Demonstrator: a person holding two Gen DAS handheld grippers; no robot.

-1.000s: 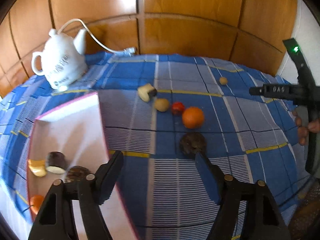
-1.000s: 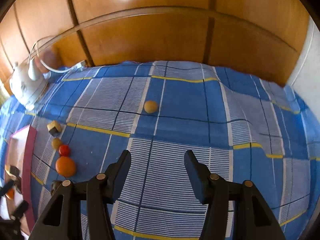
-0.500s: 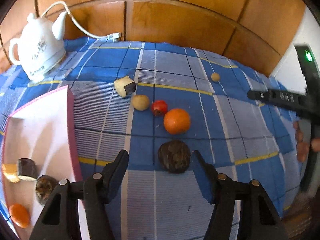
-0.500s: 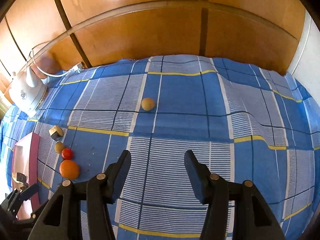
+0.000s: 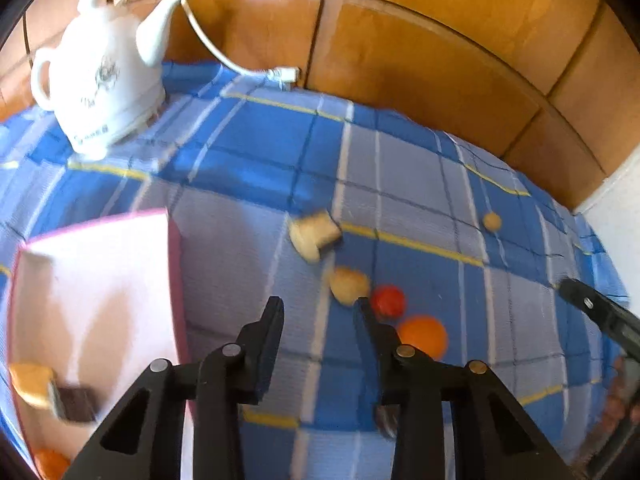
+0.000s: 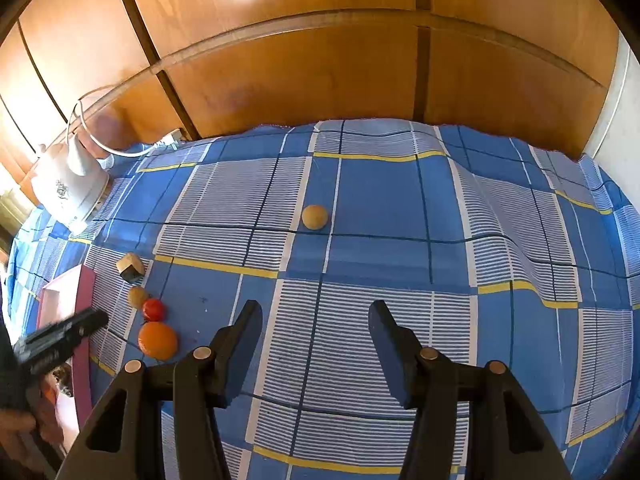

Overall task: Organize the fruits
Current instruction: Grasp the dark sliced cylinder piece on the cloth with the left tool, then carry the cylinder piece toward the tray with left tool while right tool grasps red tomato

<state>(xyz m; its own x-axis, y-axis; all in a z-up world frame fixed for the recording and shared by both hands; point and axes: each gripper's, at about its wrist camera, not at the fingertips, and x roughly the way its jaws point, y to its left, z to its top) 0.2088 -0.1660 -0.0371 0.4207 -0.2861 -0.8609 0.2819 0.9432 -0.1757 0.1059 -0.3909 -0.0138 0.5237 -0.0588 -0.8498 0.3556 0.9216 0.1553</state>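
On the blue checked cloth lie a cut pale wedge point(image 5: 314, 233), a small tan fruit point(image 5: 348, 285), a red tomato point(image 5: 387, 301), an orange point(image 5: 424, 335) and a lone yellow ball point(image 5: 492, 221). A dark brown fruit point(image 5: 386, 420) peeks out under my right finger. My left gripper point(image 5: 318, 316) is open and empty, just left of this row. The pink-rimmed white box point(image 5: 172, 280) at left holds several fruit pieces point(image 5: 32, 384). My right gripper point(image 6: 314, 330) is open and empty, hovering over bare cloth, with the yellow ball point(image 6: 315, 217) ahead and the orange point(image 6: 157, 340) to its left.
A white electric kettle point(image 5: 100, 76) with a white cord point(image 5: 224, 56) stands at the back left against wooden panels. The right gripper's body point(image 5: 600, 316) shows at the right edge of the left wrist view. A white wall point(image 6: 616, 96) borders the right.
My left gripper has moved forward and tilted; the dark brown fruit has slipped from between the fingers to under the right one. The right gripper has barely moved.
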